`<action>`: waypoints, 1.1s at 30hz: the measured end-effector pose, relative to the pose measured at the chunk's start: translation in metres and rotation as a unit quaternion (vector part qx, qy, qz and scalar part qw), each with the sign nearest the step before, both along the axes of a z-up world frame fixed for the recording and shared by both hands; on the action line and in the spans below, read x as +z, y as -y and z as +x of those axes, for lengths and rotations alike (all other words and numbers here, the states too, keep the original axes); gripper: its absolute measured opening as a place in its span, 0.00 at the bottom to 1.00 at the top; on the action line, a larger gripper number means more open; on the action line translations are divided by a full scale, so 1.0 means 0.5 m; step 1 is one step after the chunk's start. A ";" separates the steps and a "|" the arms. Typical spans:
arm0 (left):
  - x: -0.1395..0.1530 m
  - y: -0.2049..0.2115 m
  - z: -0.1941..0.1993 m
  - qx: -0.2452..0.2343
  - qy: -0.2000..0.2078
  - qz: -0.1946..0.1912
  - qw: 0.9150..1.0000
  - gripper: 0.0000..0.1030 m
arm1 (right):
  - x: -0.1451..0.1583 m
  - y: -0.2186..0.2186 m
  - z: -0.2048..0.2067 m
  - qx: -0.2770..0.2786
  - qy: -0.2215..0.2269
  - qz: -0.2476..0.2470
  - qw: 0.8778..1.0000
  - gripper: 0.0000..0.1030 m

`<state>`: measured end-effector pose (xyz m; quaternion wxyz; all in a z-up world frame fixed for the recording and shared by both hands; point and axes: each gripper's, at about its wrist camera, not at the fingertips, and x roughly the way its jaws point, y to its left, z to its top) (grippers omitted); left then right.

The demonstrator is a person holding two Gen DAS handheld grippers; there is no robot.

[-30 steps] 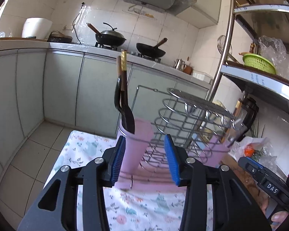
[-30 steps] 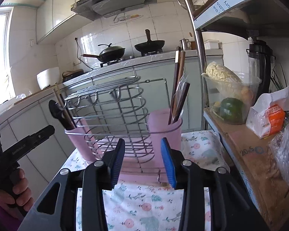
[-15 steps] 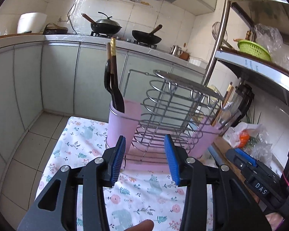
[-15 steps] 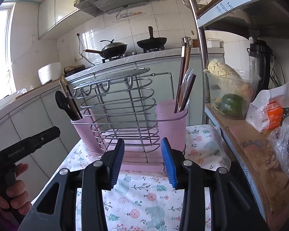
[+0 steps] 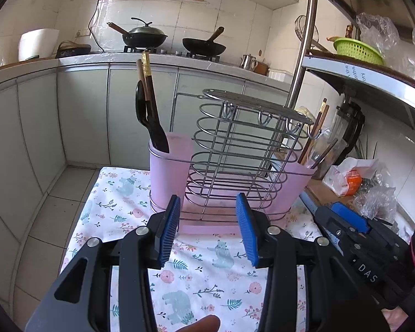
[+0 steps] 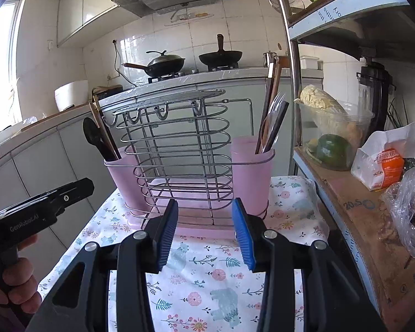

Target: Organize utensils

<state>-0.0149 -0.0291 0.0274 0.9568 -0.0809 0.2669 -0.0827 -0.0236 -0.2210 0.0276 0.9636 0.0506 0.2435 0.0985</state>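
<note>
One wire rack [image 6: 177, 152] stands on the worktop [image 6: 207, 282], on a cloth with flowers. It holds two pink cups. The left pink cup [image 5: 170, 171] has one black spoon [image 5: 149, 121] and two chopsticks [image 5: 148, 80] standing in it. The right pink cup [image 6: 251, 171] holds a few brown sticks and a clear fork. Two pans sit on the stove far behind. The left claw [image 5: 207, 232] is released and holds nothing. The right claw [image 6: 204, 232] is released too, with nothing in it. A second ago the rack looked closer and blurry to the left claw; now it looks sharp and a bit farther away
</note>
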 end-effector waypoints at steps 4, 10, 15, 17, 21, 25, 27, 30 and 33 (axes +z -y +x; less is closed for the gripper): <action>-0.001 0.004 -0.001 0.003 -0.005 0.005 1.000 0.41 | 0.000 0.000 -0.002 0.000 -0.004 0.001 1.000 0.53; -0.001 0.006 -0.004 0.005 -0.006 0.010 1.000 0.41 | 0.000 -0.001 -0.008 -0.002 -0.003 -0.001 1.000 0.53; -0.002 0.007 -0.004 0.005 -0.007 0.010 1.000 0.41 | 0.000 -0.001 -0.010 -0.001 -0.004 -0.002 1.000 0.53; -0.001 0.007 -0.005 0.005 -0.008 0.010 1.000 0.41 | -0.001 -0.002 -0.010 0.000 -0.005 -0.003 1.000 0.53; -0.001 0.007 -0.006 0.005 -0.009 0.009 1.000 0.41 | -0.004 -0.005 -0.009 0.001 -0.007 -0.006 1.000 0.53; -0.002 0.007 -0.006 0.005 -0.009 0.009 1.000 0.41 | -0.007 -0.007 -0.006 0.003 -0.011 -0.006 1.000 0.53; -0.002 0.007 -0.007 0.005 -0.009 0.010 1.000 0.41 | -0.008 -0.009 -0.006 0.003 -0.012 -0.007 1.000 0.53; -0.004 0.007 -0.007 0.005 -0.009 0.010 1.000 0.41 | -0.009 -0.009 -0.005 0.004 -0.012 -0.008 1.000 0.53; -0.006 0.007 -0.008 0.003 -0.009 0.011 1.000 0.41 | -0.010 -0.009 -0.006 0.003 -0.013 -0.007 1.000 0.53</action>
